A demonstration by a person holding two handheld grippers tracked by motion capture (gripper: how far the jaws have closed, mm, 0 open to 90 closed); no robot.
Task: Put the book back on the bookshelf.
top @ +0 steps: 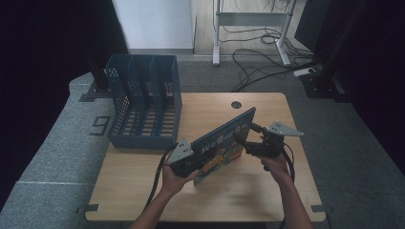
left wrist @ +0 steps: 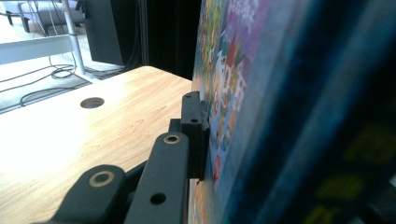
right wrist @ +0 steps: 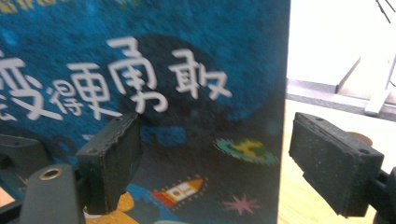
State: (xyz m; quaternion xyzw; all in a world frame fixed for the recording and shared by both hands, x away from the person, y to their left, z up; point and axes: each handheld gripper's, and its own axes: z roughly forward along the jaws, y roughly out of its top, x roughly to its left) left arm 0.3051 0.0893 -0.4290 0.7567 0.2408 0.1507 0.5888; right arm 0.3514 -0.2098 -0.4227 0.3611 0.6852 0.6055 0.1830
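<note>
Left gripper [top: 191, 161] clamps the book [top: 224, 143], upright on edge, long axis running toward the wide-open, empty right gripper [top: 249, 133] over the wooden table [top: 143, 181].

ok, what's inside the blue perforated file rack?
The blue perforated plastic file rack has bare slatted floors in its visible slots; its dividers hide parts of each slot, so those stay unknown.

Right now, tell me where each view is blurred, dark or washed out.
High view: dim, dark at both sides, the picture book still readable. Left gripper view: book cover smeared out of focus up close, table glaring white at left. Right gripper view: cover lettering soft, background at right blown out.
</note>
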